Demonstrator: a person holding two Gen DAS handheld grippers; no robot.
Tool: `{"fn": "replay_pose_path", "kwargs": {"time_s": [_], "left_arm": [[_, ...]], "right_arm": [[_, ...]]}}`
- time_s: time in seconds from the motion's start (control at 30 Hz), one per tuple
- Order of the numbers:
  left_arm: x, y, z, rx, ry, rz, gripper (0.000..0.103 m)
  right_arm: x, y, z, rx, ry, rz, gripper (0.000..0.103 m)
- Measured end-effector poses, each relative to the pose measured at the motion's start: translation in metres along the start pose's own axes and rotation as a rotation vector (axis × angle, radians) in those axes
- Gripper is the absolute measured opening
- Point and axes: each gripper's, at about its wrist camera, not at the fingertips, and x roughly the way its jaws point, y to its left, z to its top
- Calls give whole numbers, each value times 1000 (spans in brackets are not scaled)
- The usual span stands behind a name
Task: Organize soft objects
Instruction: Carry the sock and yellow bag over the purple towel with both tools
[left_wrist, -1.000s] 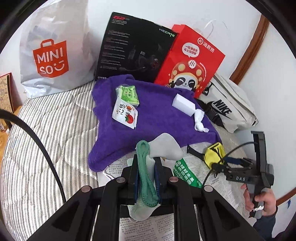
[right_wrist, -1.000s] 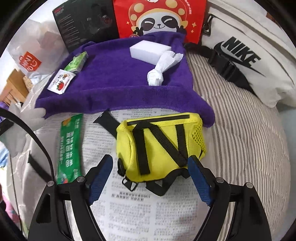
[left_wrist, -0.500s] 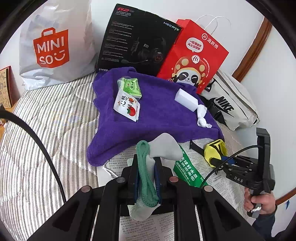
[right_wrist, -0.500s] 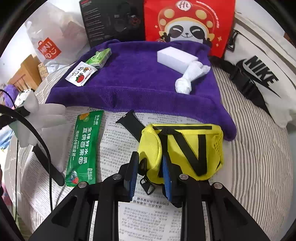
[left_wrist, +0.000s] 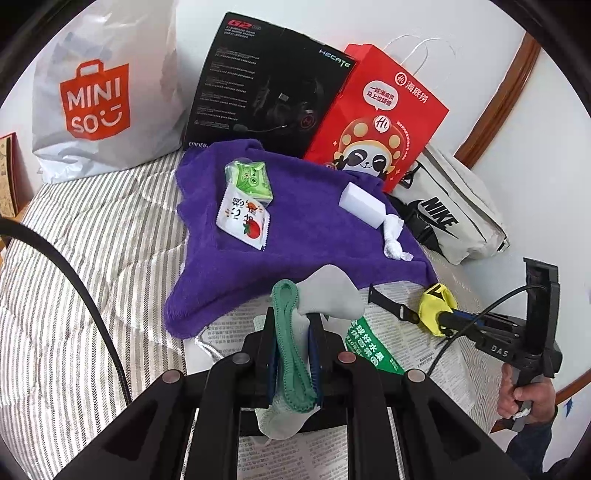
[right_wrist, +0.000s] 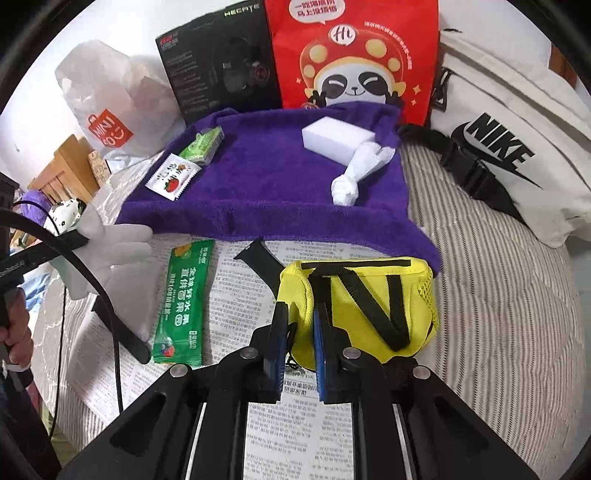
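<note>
Both grippers carry soft things above the newspaper on the bed, probably bound for the purple towel beyond. Left gripper pinches a grey-green sock; right gripper pinches the yellow pouch by its near-left corner.

"MINISO" is printed on the white plastic bag, "HECATE" on the black box, "NIKE" on the cream bag, and "DAS" on the right tongs.
</note>
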Motion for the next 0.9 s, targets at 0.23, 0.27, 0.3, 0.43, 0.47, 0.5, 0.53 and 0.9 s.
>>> {"fn": "replay_pose_path", "kwargs": {"time_s": [0.23,0.27,0.3,0.43,0.47,0.5,0.53,0.9], "left_arm": [[-5,-6,8,4,-17,-8,14],[-5,-7,9,4,-19,-8,14],[-6,-8,11,5,-22,-7,14],[-5,-12,19,10,-28,-5,14],[-5,-12,21,12,-29,-4,14],[-4,-13,23,14,-30,-2,14],[-3,-14,26,16,-30,4,14],[22,-7,64,17,-15,48,14]], "right_arm": [[-20,0,12,-11,-26,9,13],[-22,-1,14,-11,-32,8,13],[-23,-1,16,-12,-35,11,13],[-28,2,29,-24,-48,20,13],[-28,3,33,-28,-52,24,13],[-28,4,37,-30,-55,30,13],[-28,5,41,-34,-57,38,13],[-8,16,92,-65,-80,110,13]]}}
